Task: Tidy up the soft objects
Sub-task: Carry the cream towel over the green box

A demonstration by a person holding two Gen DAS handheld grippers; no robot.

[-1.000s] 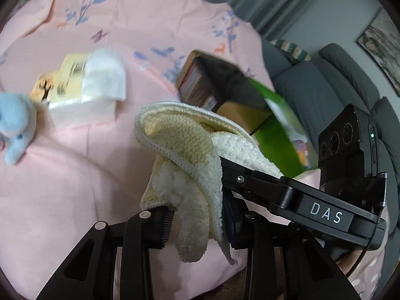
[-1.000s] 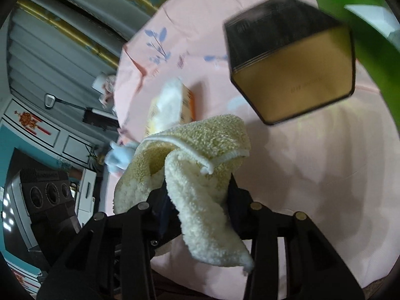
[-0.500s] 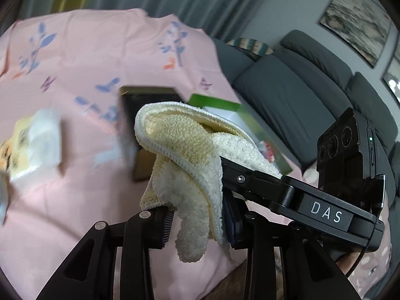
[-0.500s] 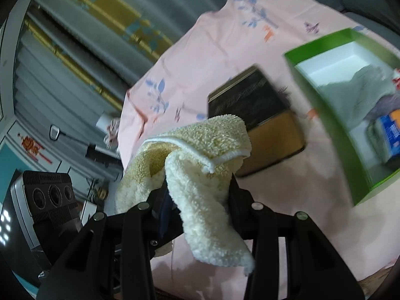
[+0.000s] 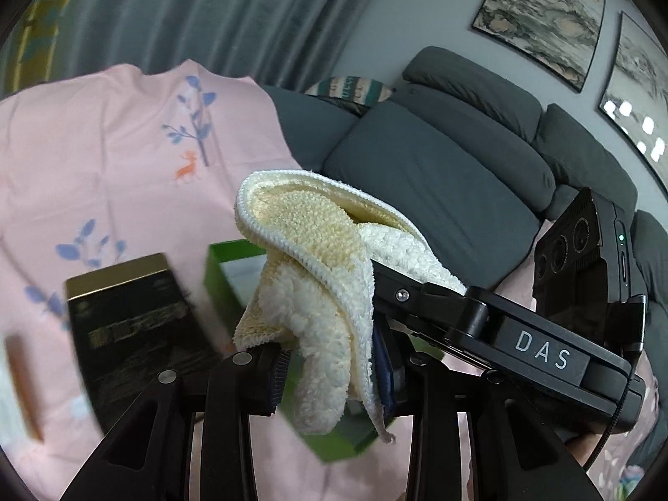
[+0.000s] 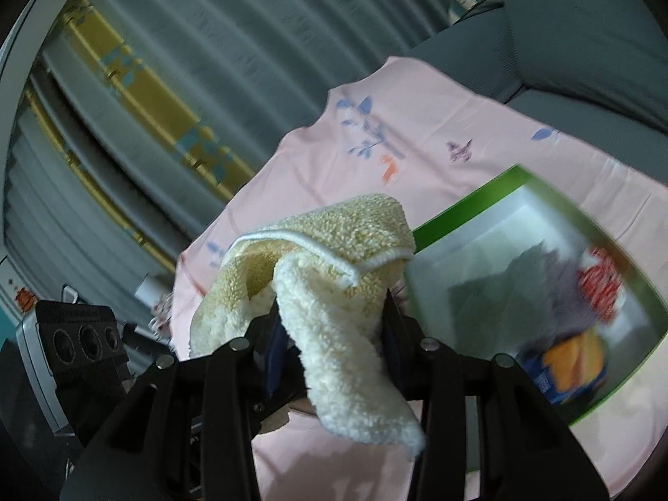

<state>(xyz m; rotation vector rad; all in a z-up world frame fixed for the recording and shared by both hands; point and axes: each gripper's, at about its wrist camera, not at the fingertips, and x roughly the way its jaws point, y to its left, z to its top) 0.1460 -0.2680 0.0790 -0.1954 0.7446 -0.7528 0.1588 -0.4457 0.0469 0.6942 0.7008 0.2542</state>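
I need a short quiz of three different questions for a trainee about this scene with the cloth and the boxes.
1. True or false: both tongs clamp the fluffy cream-yellow cloth.
2. What colour is the open box that already holds soft items?
3. Which lies beside the green box: A) a black and gold box, B) a glass bowl?

Key: 1 true, left tongs and right tongs are both shut on it; 2 green; 3 A.

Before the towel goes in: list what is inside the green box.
Inside the green box: a grey cloth, something red and white, and an orange-and-blue item, all blurred. The yellow towel hides its near-left corner.
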